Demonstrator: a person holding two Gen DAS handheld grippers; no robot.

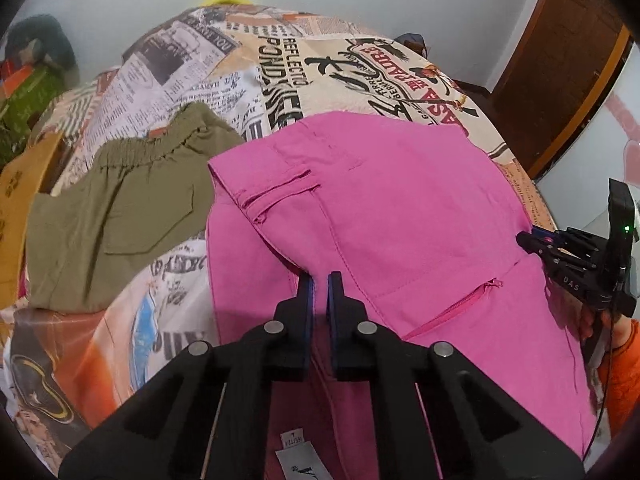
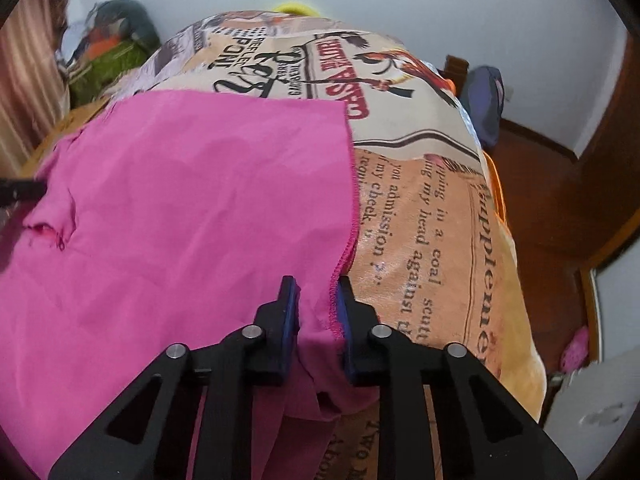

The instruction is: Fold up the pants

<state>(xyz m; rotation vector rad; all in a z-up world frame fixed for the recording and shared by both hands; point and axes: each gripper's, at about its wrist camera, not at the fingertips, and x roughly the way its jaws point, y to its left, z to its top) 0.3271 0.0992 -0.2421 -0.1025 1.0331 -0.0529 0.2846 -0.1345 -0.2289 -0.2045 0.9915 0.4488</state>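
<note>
Pink pants (image 1: 384,216) lie spread over a bed covered in a newspaper-print blanket (image 1: 248,76). My left gripper (image 1: 320,280) is shut on the pink fabric near the waistband, with a white label below it. In the right wrist view my right gripper (image 2: 316,284) is shut on the hemmed edge of the pink pants (image 2: 180,200), the fabric bunched between its blue pads. The right gripper also shows in the left wrist view (image 1: 532,240) at the pants' right edge. The left gripper's tip shows at the far left of the right wrist view (image 2: 24,194).
Folded olive-green shorts (image 1: 120,208) lie to the left of the pink pants. A cardboard box (image 1: 20,200) stands at the far left. A wooden door (image 1: 568,60) and the bed's right edge (image 2: 508,220) are to the right. A dark bag (image 2: 484,100) sits beyond the bed.
</note>
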